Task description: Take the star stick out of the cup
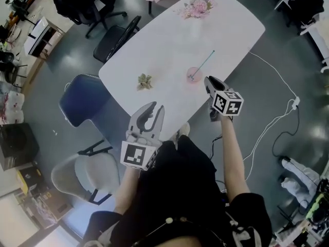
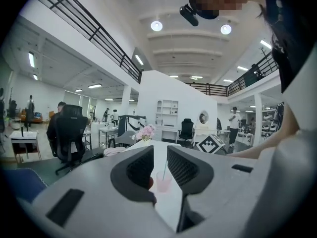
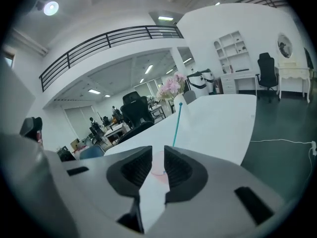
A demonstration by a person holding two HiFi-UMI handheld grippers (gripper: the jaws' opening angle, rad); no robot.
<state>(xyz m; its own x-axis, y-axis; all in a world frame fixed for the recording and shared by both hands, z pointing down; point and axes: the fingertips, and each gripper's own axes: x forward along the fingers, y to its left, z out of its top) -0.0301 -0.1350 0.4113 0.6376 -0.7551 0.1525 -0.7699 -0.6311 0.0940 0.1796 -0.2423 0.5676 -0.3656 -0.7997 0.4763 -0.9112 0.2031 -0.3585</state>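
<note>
A pink cup (image 1: 194, 75) stands on the white table (image 1: 169, 40) near its front right edge. A thin teal stick (image 1: 205, 60) rests in it and leans up to the right. My right gripper (image 1: 208, 82) hovers just right of the cup, open, with nothing between its fingers. In the right gripper view the cup (image 3: 158, 165) shows through the gap of that gripper (image 3: 157, 155), and the stick (image 3: 177, 125) rises above it. My left gripper (image 1: 157, 109) is open off the table's front edge. It (image 2: 160, 160) looks at the cup (image 2: 163, 182) from farther away.
A small dried flower piece (image 1: 144, 81) lies left of the cup. A pink bouquet (image 1: 196, 6) lies at the table's far end. A blue chair (image 1: 82, 99) and a black chair (image 1: 115, 37) stand at the table's left side. A white cable (image 1: 277, 117) runs over the floor at right.
</note>
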